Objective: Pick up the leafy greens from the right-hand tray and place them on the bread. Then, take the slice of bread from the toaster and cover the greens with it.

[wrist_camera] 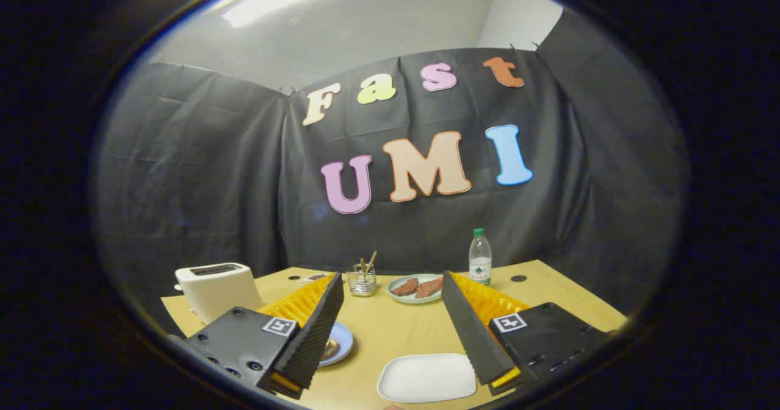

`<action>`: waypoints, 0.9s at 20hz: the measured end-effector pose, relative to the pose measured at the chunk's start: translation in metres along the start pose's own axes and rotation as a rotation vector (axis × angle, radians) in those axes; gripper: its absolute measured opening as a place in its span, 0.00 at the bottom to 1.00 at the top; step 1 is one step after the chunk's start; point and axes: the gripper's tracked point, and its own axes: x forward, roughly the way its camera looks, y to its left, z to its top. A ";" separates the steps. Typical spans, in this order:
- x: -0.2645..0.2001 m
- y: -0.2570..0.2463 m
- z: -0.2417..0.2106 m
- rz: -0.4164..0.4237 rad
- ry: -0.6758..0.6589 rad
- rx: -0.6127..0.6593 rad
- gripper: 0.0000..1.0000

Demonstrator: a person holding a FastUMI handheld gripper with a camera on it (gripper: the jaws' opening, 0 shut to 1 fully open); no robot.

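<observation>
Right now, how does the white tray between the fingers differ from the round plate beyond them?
The white tray is rectangular with rounded corners; the round plate is pale green. The tray is bare; the plate holds two reddish-brown pieces. The tray lies near, between the open gripper fingers; the plate sits farther off, beside the bottle. Both rest flat on the wooden table.

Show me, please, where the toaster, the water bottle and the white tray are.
toaster [220, 289]: gripper view, its front wall.
water bottle [480, 258]: gripper view, its clear body.
white tray [426, 378]: gripper view, its bare middle.

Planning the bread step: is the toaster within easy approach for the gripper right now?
Probably yes: the gripper is open and holds nothing, and the toaster stands just beyond its left finger, with nothing visibly between. Whether bread sits in its slot is unclear.
</observation>
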 end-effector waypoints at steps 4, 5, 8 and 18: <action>0.002 -0.004 -0.007 0.005 0.011 0.005 1.00; 0.002 -0.004 -0.008 0.003 0.011 0.005 1.00; 0.002 -0.007 -0.008 0.001 0.003 -0.009 1.00; 0.000 -0.018 0.000 -0.001 -0.063 -0.042 1.00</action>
